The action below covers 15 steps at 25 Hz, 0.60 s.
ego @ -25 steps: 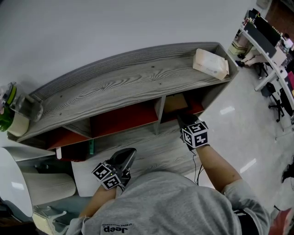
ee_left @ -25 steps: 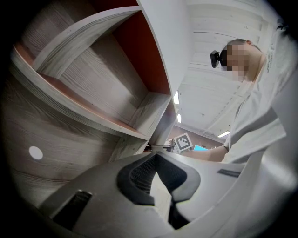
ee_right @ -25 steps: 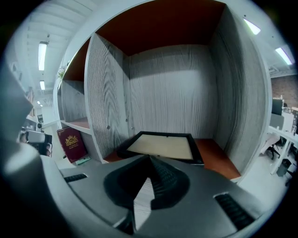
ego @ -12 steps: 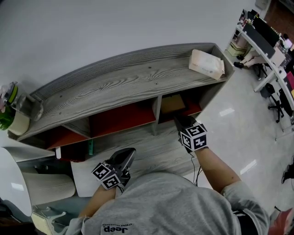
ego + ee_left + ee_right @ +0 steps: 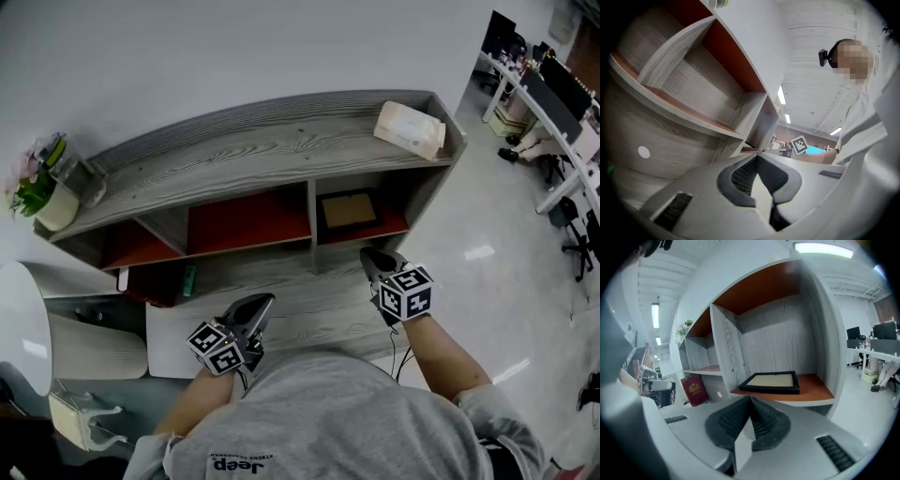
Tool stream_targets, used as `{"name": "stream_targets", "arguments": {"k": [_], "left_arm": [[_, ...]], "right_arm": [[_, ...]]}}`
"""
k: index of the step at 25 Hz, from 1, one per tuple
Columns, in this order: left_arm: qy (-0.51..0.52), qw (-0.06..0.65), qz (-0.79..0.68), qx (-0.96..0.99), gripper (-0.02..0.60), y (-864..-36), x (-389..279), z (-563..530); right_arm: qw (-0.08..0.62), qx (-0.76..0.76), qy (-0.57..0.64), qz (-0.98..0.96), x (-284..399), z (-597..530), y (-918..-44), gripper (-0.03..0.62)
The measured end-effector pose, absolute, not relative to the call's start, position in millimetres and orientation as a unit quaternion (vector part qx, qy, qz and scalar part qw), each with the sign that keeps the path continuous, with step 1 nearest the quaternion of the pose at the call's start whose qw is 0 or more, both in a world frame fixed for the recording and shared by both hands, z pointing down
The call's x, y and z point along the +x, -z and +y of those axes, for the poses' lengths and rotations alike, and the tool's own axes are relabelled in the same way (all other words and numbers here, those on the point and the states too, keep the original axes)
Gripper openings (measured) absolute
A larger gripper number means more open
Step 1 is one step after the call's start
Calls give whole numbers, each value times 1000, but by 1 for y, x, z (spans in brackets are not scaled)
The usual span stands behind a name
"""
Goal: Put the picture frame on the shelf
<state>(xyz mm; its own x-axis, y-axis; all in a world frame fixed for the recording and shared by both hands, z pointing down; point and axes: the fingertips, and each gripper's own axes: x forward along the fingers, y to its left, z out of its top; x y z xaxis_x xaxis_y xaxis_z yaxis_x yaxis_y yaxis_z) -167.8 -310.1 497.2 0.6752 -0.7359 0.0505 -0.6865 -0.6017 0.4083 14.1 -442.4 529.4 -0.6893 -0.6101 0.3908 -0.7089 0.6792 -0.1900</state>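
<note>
1. Two grippers are in view. The left gripper (image 5: 265,302) has its jaws pressed together with nothing between them; it is held low in front of the shelf (image 5: 262,159), near the person's body.
2. The right gripper (image 5: 368,252) also has its jaws pressed together and carries nothing. It points at the right-hand compartment from outside, clear of the shelf edge.
3. The picture frame (image 5: 350,210) lies flat on the orange floor of the right-hand compartment, close to the back wall. It is apart from both grippers.
4. On the shelf top, a tissue pack (image 5: 410,129) rests at the right end and a potted plant (image 5: 45,190) at the left end.
5. A red book (image 5: 695,390) leans in a lower compartment to the left.
</note>
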Motion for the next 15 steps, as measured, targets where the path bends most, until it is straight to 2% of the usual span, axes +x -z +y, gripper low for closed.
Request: {"name": "stream_targets", "arguments": {"k": [8,15], "left_arm": [[30,232,-484,843,8,-534,-171,-277],[23,251,-518,818,8,-553,-199,-246]], "right_arm": [[136,259,-197,-936,23,-395,-565,-9],[146,169,-237,-946,-25,-344,-600,-8]]}}
